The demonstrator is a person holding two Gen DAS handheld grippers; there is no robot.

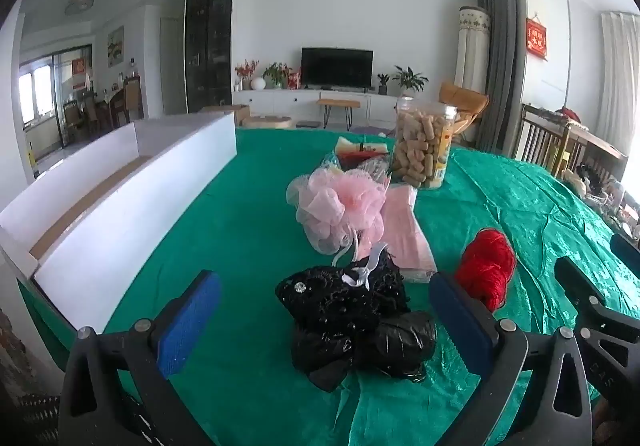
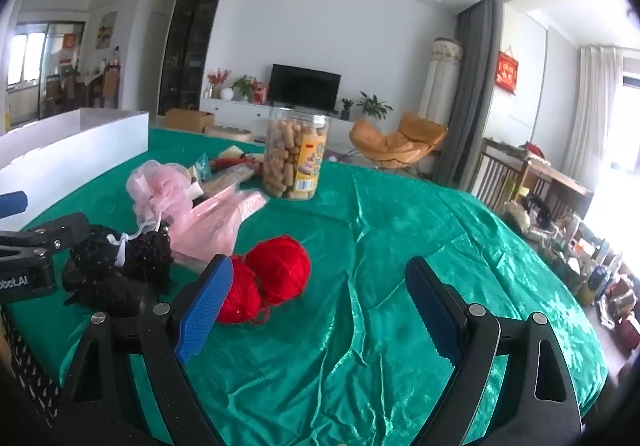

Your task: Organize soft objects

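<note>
I am hovering both tongs over the green tablecloth (image 2: pixel 400 246), neither touching anything. The soft items are lying in a loose cluster mid-table, probably staged for sorting into the white box (image 1: pixel 132 181) at 10 o'clock in the left view.

Left gripper (image 1: pixel 324 322): released, jaws spread wide, bracketing the black lace bundle (image 1: pixel 348 294) and the black plastic bag (image 1: pixel 384 346) beneath it, pads clear of both. Pink mesh pouf (image 1: pixel 340 205) is sitting at 12 o'clock beyond, on a pink bag (image 1: pixel 404 230).

Right gripper (image 2: pixel 316 310): also released, wide open, empty. The red yarn (image 2: pixel 268 278), 2 balls, is lying at 11 o'clock, just beside its left pad.

The snack jar (image 2: pixel 296 157) is standing upright behind; I judge it is not soft.
</note>
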